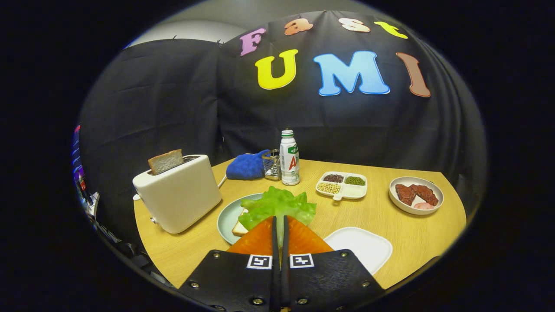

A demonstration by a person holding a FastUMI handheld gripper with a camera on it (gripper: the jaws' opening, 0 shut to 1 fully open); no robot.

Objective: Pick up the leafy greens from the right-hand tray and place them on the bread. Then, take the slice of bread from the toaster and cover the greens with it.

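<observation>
Ruffled leafy greens (279, 206) — seemingly pinched in gripper (279, 225)

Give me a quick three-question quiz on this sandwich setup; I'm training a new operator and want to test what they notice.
1. True or false: the leafy greens are pinched between the fingers of the gripper above the bread on the plate.
2. Where is the second slice of bread? A) on the white tray B) sticking out of the toaster C) in the bowl of meat
3. Fill in: the bottle stands beside a blue ____.

Key: 1 true; 2 B; 3 cloth.
</observation>
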